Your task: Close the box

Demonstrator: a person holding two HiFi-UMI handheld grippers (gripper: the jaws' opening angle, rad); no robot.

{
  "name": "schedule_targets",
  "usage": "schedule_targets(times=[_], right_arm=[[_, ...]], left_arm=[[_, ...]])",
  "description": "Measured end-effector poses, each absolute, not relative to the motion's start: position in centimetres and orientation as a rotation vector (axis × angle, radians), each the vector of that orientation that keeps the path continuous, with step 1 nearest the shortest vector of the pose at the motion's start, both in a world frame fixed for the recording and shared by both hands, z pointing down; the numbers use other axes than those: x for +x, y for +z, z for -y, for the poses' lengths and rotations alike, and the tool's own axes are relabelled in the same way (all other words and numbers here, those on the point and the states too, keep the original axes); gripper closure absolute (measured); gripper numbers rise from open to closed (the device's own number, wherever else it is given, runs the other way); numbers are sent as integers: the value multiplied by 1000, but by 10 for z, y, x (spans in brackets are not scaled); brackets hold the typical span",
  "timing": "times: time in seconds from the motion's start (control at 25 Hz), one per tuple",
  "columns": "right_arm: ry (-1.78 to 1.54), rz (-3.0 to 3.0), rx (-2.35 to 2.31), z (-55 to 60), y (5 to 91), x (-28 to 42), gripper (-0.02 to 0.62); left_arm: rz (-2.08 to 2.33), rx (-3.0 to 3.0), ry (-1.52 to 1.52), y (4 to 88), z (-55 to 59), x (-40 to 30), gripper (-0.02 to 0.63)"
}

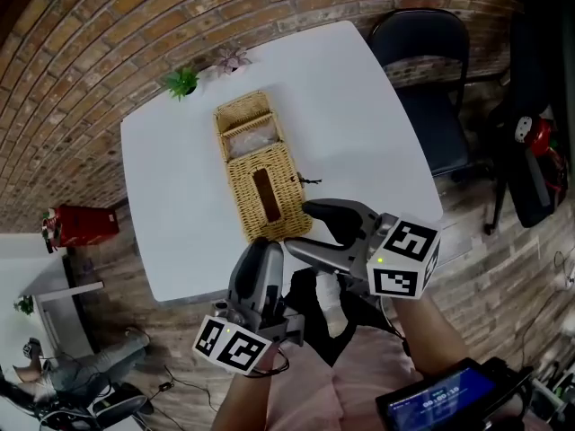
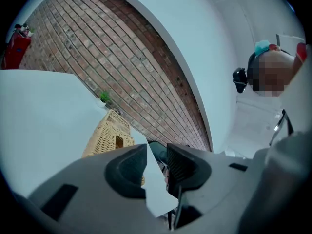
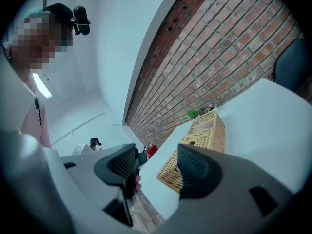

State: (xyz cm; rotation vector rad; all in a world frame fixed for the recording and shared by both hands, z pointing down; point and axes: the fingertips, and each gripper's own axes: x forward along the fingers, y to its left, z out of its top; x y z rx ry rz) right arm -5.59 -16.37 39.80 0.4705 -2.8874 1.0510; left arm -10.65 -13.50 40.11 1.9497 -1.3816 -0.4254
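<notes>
A woven wicker box (image 1: 259, 171) lies lengthwise in the middle of the white table (image 1: 359, 115). Its near part is covered by a wicker top with a dark slot. The far part stands uncovered, showing a pale lining, with a wicker flap folded back beyond it. My left gripper (image 1: 268, 246) hovers at the table's front edge, just short of the box's near end, open with nothing between its fingers. My right gripper (image 1: 299, 226) sits right of it, beside the box's near right corner, also open and empty. Both gripper views show the box (image 2: 109, 135) (image 3: 202, 140) ahead, beyond the left gripper (image 2: 156, 155) and the right gripper (image 3: 156, 167).
A small green plant (image 1: 182, 83) and a pinkish one (image 1: 234, 58) stand at the table's far edge. A black chair (image 1: 422, 43) is at the far right, and a red extinguisher (image 1: 76, 223) lies on the brick floor at the left. A dark screen (image 1: 449, 393) shows at the bottom right.
</notes>
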Motion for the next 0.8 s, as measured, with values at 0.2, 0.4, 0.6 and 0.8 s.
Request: schedule_targets(times=[0.2,0.4,0.6,0.8], right_arm=[[863,2910,595,169,370,-42,326],[512,2935,808,182,317,-24,378],[182,2918,993,189,260,-10,470],[-73,2876,1176,191,217,7,575]], left_arm=[[1457,2042,-392,370,138,-109,476],[1641,2202,-345,307,153,-113,486],[1847,2289,-366,243,164,-115,509],[2035,2295,-313,210,165,-115,578]])
